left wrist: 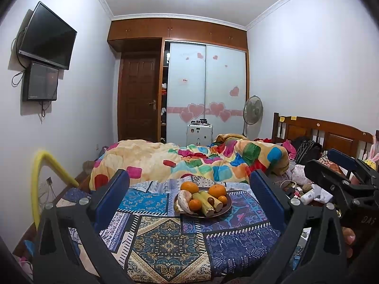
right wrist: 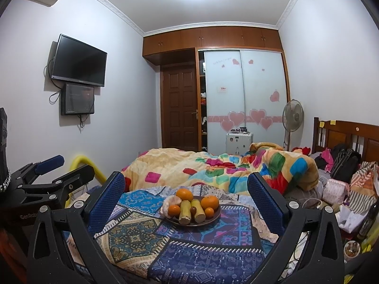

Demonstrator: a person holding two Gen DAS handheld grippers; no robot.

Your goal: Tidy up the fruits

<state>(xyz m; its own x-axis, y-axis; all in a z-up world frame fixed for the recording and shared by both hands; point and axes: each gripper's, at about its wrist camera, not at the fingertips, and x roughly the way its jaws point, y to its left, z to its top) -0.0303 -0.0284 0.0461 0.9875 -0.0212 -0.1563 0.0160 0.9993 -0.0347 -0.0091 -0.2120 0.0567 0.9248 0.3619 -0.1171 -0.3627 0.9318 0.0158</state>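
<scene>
A dark round plate sits on a table covered with a blue patterned cloth. On it lie several oranges, two pale sugarcane pieces, a small brown fruit and a peeled pale fruit. My left gripper is open and empty, short of the plate. My right gripper is open and empty, also short of the plate. The right gripper shows at the right edge of the left wrist view; the left gripper shows at the left of the right wrist view.
A bed with a colourful quilt lies just behind the table. Clutter of bags and clothes is piled to the right. A yellow padded rail stands at the left. A fan, wardrobe and door stand at the far wall.
</scene>
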